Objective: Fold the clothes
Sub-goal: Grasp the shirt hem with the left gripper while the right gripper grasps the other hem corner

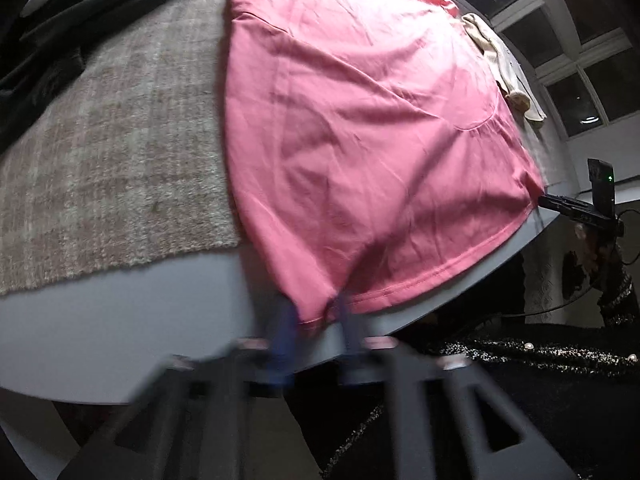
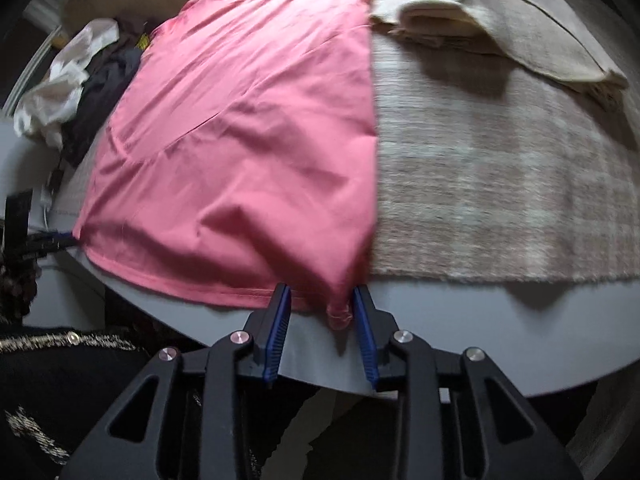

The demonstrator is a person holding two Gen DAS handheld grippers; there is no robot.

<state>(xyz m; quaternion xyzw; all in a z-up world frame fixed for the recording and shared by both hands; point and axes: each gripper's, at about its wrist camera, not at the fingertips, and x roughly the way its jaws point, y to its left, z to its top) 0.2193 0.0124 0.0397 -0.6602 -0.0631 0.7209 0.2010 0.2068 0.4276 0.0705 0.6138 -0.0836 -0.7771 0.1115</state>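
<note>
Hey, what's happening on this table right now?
A person with a gripper in each hand is folding a pink garment spread over a beige mat on a grey table. The left gripper is pinched shut on one hem corner. The right gripper stands open, the other hem corner lying loose between its blue pads.

No legible text or labels anywhere

Left tongs (image 1: 316, 316) pinched, right tongs (image 2: 320, 300) (parted)
</note>
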